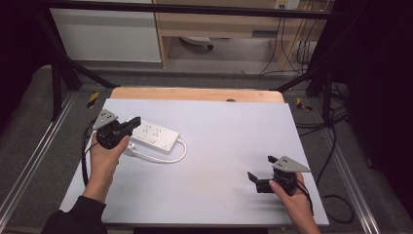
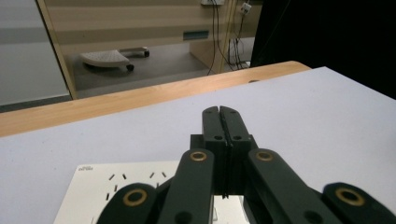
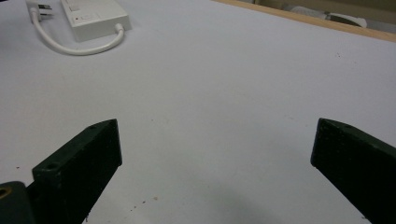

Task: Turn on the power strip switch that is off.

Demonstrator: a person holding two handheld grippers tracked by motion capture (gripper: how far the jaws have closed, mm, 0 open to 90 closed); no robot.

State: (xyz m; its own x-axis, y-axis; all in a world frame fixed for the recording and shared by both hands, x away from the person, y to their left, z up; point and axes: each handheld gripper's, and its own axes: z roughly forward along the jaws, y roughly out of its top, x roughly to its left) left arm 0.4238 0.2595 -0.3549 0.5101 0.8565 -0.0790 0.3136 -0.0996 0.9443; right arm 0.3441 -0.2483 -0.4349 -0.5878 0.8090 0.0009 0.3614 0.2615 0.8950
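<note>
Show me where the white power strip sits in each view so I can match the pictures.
High view: the power strip lies left of centre on the white table, under the tip of the shut left gripper.
Left gripper view: power strip at bottom left, beneath the jaws.
Right gripper view: power strip at top left, far off.
Shared landmark: the table's wooden far edge.

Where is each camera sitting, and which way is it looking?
High view: sits above the person's side, looks forward and down on the table; both hands show, the left gripper over the white power strip, the right gripper near the front right.
Left gripper view: rides the left gripper, looks across the table past its shut jaws, the power strip beneath.
Right gripper view: rides the right gripper, looks between its wide-open jaws.
Shared: the right gripper view and the high view both show the power strip and its cord.
</note>
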